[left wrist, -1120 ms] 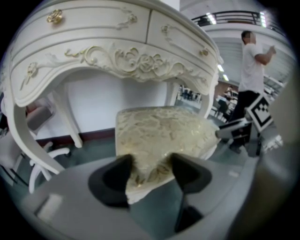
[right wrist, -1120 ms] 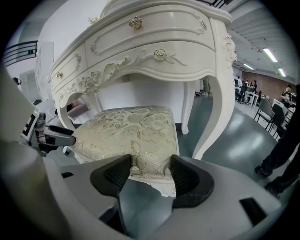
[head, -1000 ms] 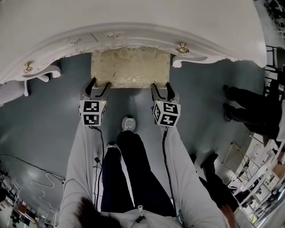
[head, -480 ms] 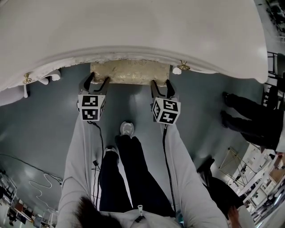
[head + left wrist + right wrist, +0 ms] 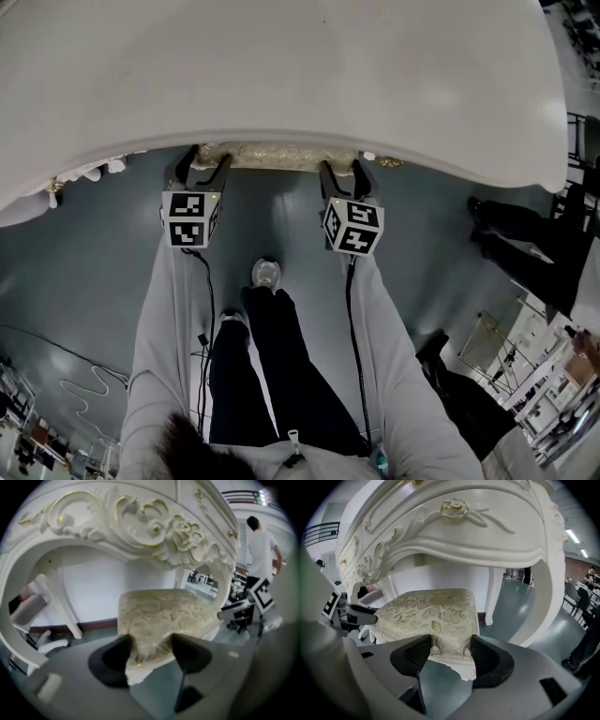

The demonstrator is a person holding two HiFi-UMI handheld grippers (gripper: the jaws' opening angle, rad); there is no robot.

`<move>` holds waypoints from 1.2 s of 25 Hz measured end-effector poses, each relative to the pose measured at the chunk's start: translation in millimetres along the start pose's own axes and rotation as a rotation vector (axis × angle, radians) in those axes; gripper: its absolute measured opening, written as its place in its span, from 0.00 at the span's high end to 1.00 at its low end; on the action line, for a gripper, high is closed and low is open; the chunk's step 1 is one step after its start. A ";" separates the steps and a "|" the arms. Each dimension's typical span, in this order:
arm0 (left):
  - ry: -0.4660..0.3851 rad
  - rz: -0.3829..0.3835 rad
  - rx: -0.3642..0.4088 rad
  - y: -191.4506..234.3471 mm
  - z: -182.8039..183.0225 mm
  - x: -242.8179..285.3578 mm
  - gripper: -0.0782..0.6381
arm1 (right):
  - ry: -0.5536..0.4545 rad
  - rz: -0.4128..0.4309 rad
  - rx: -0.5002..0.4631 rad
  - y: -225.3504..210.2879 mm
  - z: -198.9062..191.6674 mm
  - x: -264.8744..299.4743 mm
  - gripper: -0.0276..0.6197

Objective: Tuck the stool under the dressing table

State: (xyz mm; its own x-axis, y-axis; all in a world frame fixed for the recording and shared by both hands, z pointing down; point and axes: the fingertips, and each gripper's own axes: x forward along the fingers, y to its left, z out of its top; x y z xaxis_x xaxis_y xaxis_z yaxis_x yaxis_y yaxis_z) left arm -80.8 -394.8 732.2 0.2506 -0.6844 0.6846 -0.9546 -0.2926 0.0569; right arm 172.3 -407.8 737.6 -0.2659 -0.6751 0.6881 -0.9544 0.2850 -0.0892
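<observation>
The stool (image 5: 272, 154) has a cream and gold floral seat; in the head view only a thin strip of it shows below the edge of the white dressing table (image 5: 281, 75). My left gripper (image 5: 202, 167) is shut on the seat's near left corner, and my right gripper (image 5: 341, 174) is shut on its near right corner. In the left gripper view the stool (image 5: 161, 613) sits under the carved, gilded apron of the table (image 5: 140, 524), with the left gripper (image 5: 151, 651) clamping the seat edge. The right gripper view shows the stool (image 5: 429, 611) held the same way by the right gripper (image 5: 451, 652).
A table leg (image 5: 493, 597) stands just right of the stool. A person in dark trousers (image 5: 525, 234) stands to the right, and another in a white shirt (image 5: 260, 550) is further off. My own legs (image 5: 272, 366) are behind the grippers. A cable (image 5: 66, 370) lies on the grey floor.
Both grippers have pushed forward with the stool. The seat has slid under the table top, from mostly showing to a thin strip.
</observation>
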 end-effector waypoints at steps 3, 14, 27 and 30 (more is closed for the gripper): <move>-0.003 0.002 -0.007 1.6 2.2 1.6 0.49 | -0.002 0.006 -0.017 -0.6 4.4 3.3 0.54; -0.015 0.032 0.030 -5.5 7.5 -12.4 0.56 | -0.006 0.032 -0.041 4.5 7.6 -14.1 0.63; -0.136 0.060 0.079 -16.2 33.2 -81.5 0.88 | -0.031 0.088 -0.058 48.3 21.6 -77.5 0.95; -0.166 0.042 0.063 -21.1 38.2 -101.5 0.88 | -0.063 0.087 -0.059 57.7 28.6 -97.0 0.95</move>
State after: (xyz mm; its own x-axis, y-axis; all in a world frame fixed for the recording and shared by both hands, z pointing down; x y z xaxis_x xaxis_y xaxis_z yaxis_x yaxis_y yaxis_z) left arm -79.9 -344.7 633.7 0.2384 -0.7963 0.5560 -0.9542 -0.2987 -0.0187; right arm 139.2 -345.3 645.2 -0.3576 -0.6868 0.6328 -0.9179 0.3832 -0.1028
